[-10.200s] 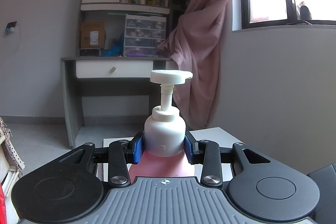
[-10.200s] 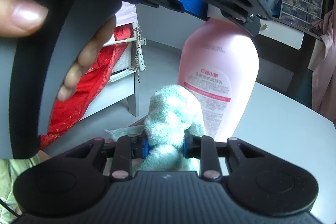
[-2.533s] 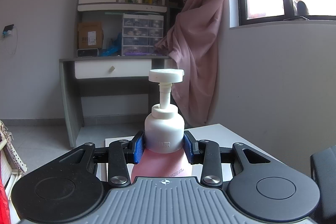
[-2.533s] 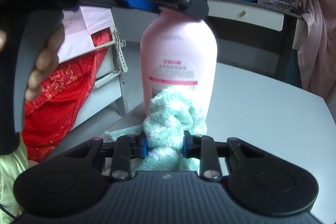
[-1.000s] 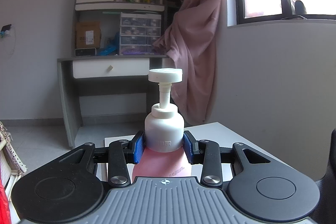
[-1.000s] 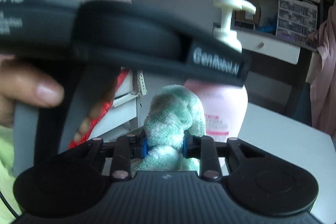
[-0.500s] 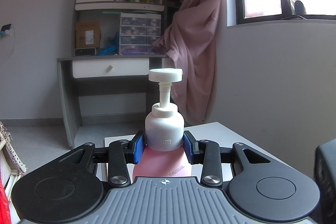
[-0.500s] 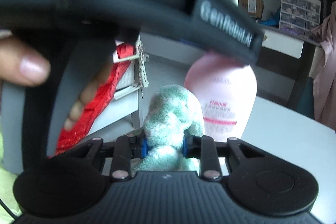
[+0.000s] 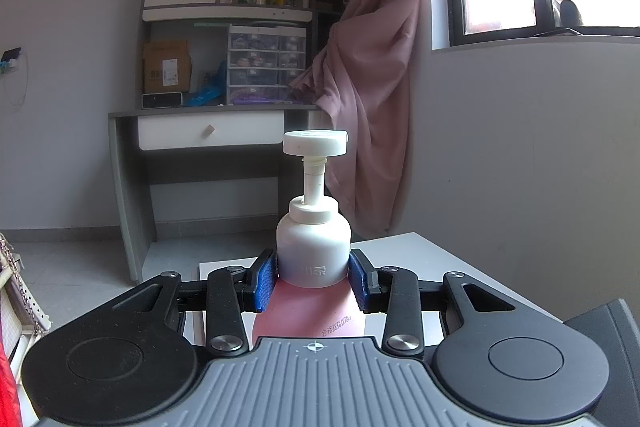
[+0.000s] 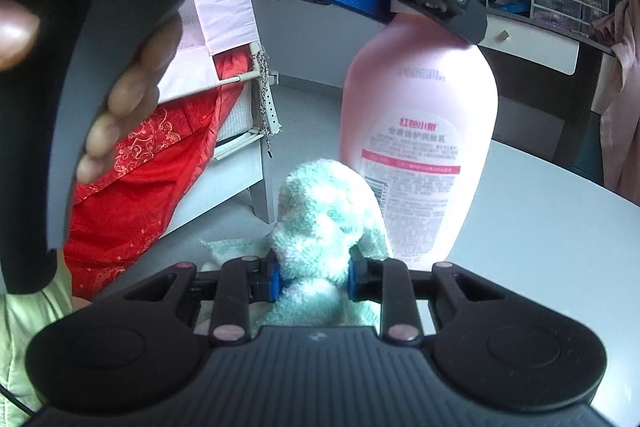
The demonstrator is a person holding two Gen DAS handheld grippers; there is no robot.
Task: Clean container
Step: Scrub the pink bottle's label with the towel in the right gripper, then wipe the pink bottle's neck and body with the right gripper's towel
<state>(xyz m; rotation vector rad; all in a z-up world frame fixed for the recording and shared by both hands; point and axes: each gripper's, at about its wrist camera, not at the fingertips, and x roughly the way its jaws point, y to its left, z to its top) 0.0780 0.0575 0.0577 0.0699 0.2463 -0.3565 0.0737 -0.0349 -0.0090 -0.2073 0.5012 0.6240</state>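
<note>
At the bottom centre of the right wrist view, the right gripper (image 10: 313, 277) pinches a bunched mint-green cloth (image 10: 326, 215), whose top lies against the lower front of the pink bottle (image 10: 420, 131). The bottle stands upright on the white table (image 10: 540, 211), right of centre. Across the top of that frame, the left gripper (image 9: 313, 277) clamps the bottle's white collar, blue pads pressed to both sides, with a hand (image 10: 120, 107) on its handle at upper left. Beyond, the pump head (image 9: 315, 143) rises before a grey desk (image 9: 200, 131), shelves (image 9: 256, 7) and pink curtain (image 9: 380, 67).
</note>
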